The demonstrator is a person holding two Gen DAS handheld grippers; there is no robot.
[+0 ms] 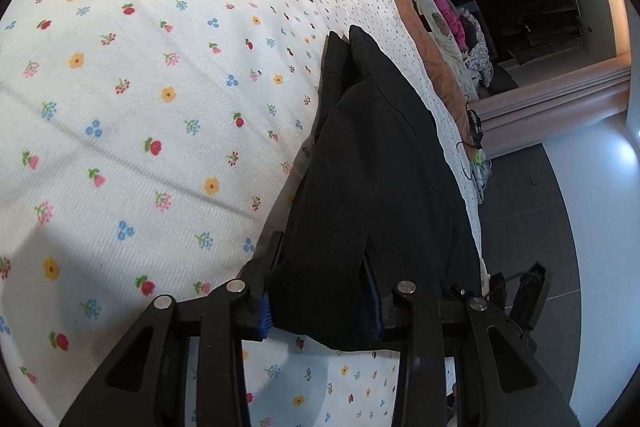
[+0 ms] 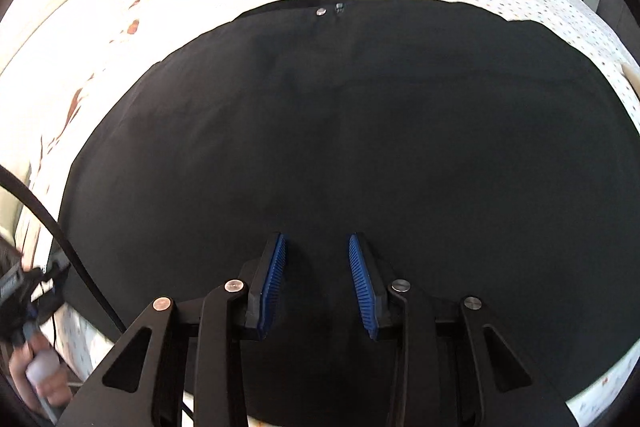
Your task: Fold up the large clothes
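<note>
Mid-fold: left gripper (image 1: 322, 291) fingers clamp the black garment (image 1: 372, 155); right gripper (image 2: 318, 283) fingers, spread wide above it, must grasp next.

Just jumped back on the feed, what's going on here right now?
A person is folding a black garment on a bed with a floral sheet. The left gripper has a bunched part of the dark cloth between its fingers, lifted off the sheet. The right gripper is open above the flat spread of the garment, with nothing between its blue pads. A metal button shows at the garment's far edge.
</note>
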